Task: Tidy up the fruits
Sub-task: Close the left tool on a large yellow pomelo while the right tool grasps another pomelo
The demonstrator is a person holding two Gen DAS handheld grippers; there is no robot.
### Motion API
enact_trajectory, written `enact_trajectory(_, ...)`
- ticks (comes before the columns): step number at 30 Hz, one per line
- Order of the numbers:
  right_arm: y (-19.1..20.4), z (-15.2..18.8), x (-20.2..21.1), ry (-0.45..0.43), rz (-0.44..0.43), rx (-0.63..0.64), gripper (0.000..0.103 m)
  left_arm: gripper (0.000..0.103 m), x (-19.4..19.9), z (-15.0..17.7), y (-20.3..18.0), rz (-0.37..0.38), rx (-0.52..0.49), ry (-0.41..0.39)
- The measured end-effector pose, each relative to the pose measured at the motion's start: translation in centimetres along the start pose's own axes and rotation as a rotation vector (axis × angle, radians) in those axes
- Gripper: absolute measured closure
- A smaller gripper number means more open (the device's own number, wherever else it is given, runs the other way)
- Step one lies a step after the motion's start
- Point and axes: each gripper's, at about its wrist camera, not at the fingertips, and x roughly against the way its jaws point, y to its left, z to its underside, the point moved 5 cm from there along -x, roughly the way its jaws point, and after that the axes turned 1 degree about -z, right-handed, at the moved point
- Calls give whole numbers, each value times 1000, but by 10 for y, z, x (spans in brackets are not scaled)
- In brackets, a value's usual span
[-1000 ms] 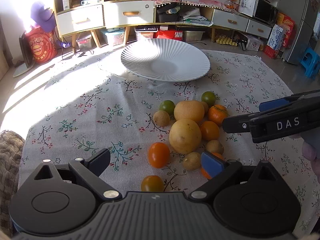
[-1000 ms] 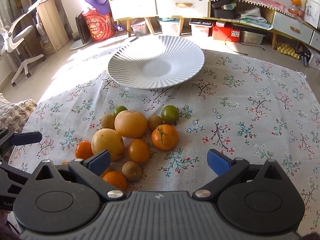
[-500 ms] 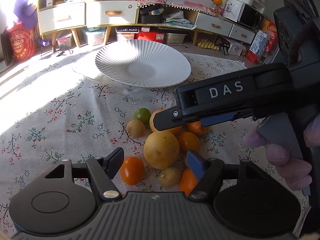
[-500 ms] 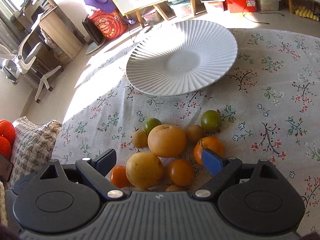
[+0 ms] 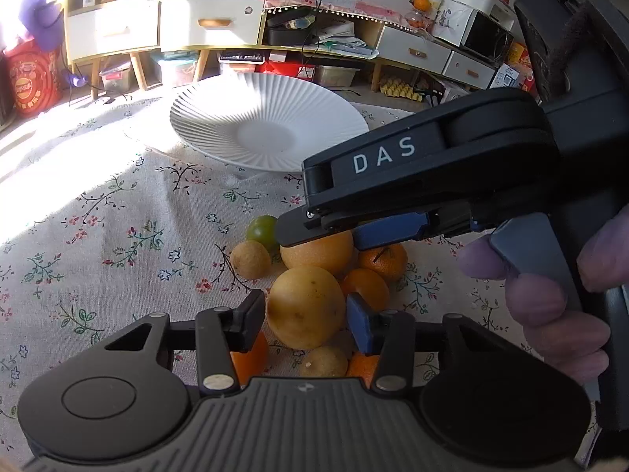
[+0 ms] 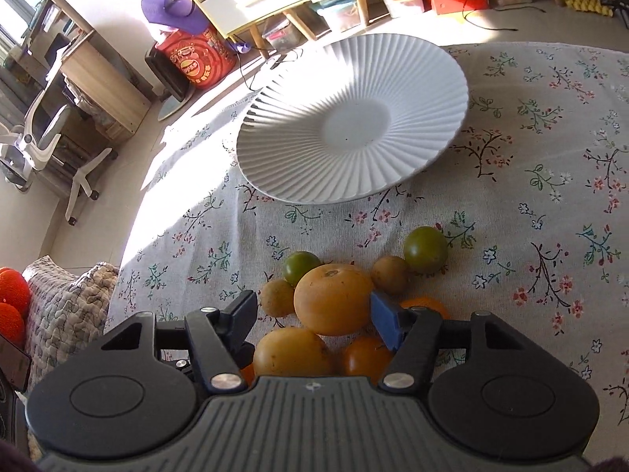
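A heap of fruit lies on the flowered tablecloth (image 5: 98, 216). My left gripper (image 5: 304, 318) has closed its jaws around a large yellow fruit (image 5: 306, 306) at the near side of the heap. My right gripper (image 6: 314, 310) has its jaws around a large orange fruit (image 6: 334, 299), which also shows in the left wrist view (image 5: 318, 251) under the right gripper's body (image 5: 412, 173). Small oranges, brown fruits and green fruits (image 6: 426, 249) lie around them. The ribbed white plate (image 6: 354, 126) stands empty beyond the heap.
Cabinets, drawers and boxes (image 5: 212, 23) stand on the floor past the table. An office chair (image 6: 47, 145) and a quilted cushion (image 6: 59, 295) are off the table's left side. Bare tablecloth lies to the left and right of the heap.
Both grippers moved forward and down into the heap. The left jaws narrowed onto the yellow fruit and the right jaws onto the orange fruit. The right gripper now crosses the left wrist view.
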Motion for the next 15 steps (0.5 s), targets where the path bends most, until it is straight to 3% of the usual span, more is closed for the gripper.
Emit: enact_trajectory(15, -5, 1, -17, -1, 67, 6, 55, 70, -13, 2, 0, 13, 14, 42)
